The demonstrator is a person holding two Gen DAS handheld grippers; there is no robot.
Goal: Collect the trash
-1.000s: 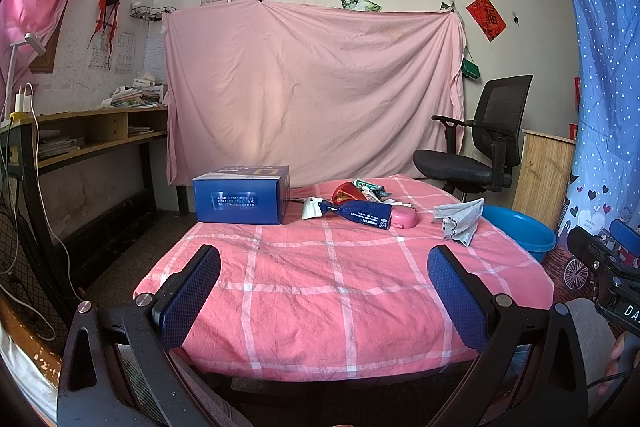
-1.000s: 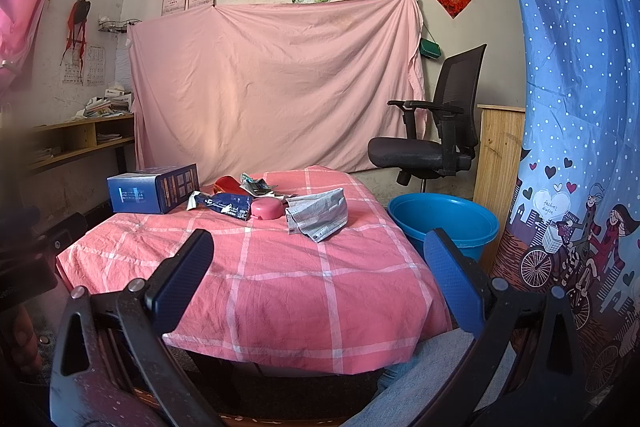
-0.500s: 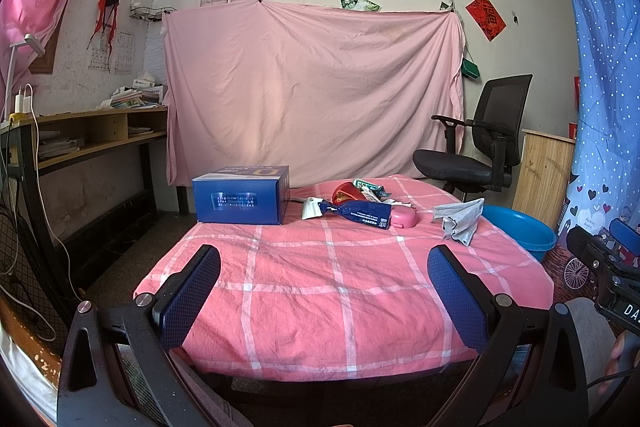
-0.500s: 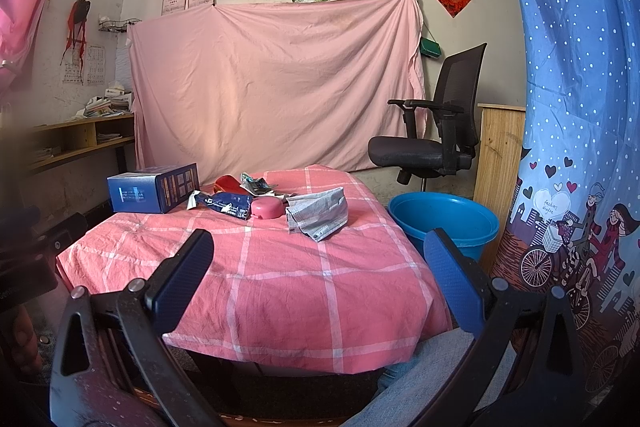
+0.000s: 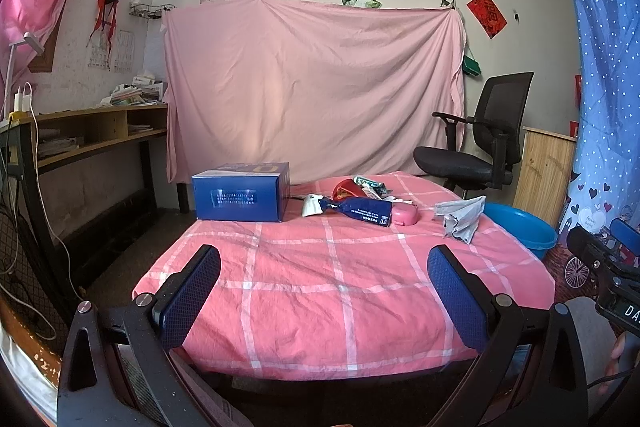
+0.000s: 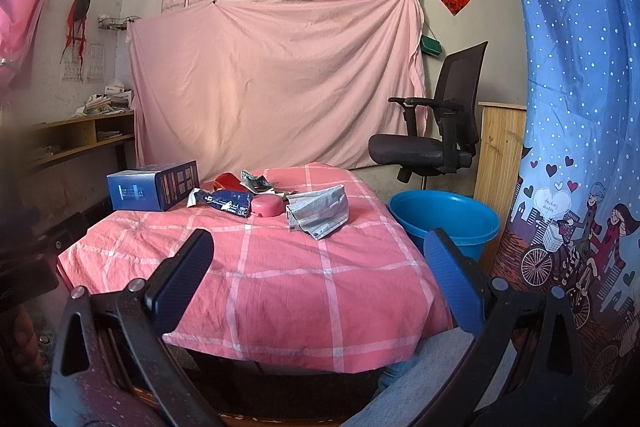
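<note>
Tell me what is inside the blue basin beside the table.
The blue basin shows only bare blue inner wall below its rim; no trash is visible. Its bottom is hidden by its near rim and the table's pink checked cloth.

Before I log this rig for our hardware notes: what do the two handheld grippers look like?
Both match: the left gripper and right gripper each have black angular arms with silver screws and triangular cutouts, ending in flat dark-blue textured pads. No cables visible on them.
</note>
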